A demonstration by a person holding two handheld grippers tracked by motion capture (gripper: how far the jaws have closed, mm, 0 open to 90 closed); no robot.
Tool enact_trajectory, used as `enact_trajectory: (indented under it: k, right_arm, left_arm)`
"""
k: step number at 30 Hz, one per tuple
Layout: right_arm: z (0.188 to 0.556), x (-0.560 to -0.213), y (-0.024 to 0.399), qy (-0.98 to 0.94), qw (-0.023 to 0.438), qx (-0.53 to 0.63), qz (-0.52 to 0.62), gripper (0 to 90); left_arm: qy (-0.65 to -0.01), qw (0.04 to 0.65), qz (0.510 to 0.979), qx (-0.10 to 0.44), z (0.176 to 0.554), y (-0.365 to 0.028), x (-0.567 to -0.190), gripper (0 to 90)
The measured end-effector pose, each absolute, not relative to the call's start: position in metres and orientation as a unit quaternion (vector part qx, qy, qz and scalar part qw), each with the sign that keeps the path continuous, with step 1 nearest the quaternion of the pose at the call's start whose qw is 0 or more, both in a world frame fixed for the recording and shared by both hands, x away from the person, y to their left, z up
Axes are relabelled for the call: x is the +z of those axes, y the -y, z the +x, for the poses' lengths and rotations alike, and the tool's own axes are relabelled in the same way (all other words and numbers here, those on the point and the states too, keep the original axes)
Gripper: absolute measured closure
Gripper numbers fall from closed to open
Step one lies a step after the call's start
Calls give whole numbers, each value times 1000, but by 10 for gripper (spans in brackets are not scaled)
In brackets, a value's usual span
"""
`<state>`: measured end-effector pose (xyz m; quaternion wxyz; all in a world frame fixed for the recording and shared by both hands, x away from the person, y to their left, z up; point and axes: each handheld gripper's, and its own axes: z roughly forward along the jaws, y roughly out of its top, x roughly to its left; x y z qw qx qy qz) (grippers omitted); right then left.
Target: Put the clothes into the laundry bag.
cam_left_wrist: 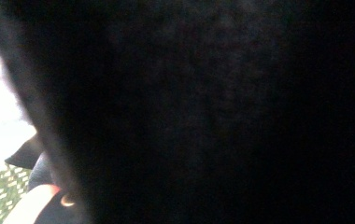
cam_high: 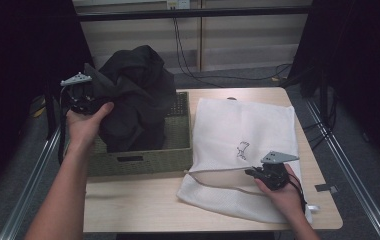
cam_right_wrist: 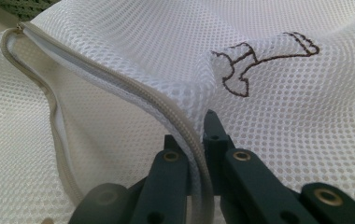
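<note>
— Pale wooden surface (cam_high: 143, 200), what's nearest?
— One white mesh bag (cam_high: 243, 135), lower right, long axis running near to far; right gripper (cam_right_wrist: 195, 140) jaws clamp its zipper edge.
— Farther back?
— One green woven basket (cam_high: 173, 155), upper left; left gripper (cam_high: 80, 97) jaws buried in one black garment (cam_high: 138, 95), grip unclear.

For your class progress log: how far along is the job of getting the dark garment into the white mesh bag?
Done: the right gripper is shut on the zipper edge of the white mesh bag, lifting its mouth open. In hand: the left gripper has the dark garment, raised partly out of the woven basket; whether its jaws pinch the cloth cannot be made out. Left: carrying the garment across into the bag and zipping it.
</note>
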<state>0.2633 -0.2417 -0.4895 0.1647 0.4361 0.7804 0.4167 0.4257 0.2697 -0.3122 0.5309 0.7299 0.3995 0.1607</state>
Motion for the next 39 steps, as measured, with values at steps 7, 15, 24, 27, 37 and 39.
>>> enact_trajectory:
  k: [7, 15, 24, 27, 37, 39]
  right_arm:
    - [264, -490, 242, -775, 157, 422, 443, 898]
    - [267, -490, 243, -770, 149, 430, 446, 898]
    - [267, -487, 241, -769, 149, 437, 442, 898]
    - [266, -486, 240, -769, 147, 438, 442, 898]
    - [266, -482, 239, -761, 147, 454, 440, 898]
    - [266, -482, 238, -761, 148, 455, 438, 898]
  left_arm:
    - [-388, 558, 717, 155, 416, -273, -298, 729]
    - [-366, 579, 715, 143, 402, -269, -286, 729]
    - [-291, 616, 729, 59, 339, -232, -300, 729]
    - [-271, 618, 738, -1, 315, -214, -328, 729]
    - [-242, 577, 752, -209, 254, -135, -441, 728]
    - [-247, 555, 764, -218, 248, -125, -465, 727]
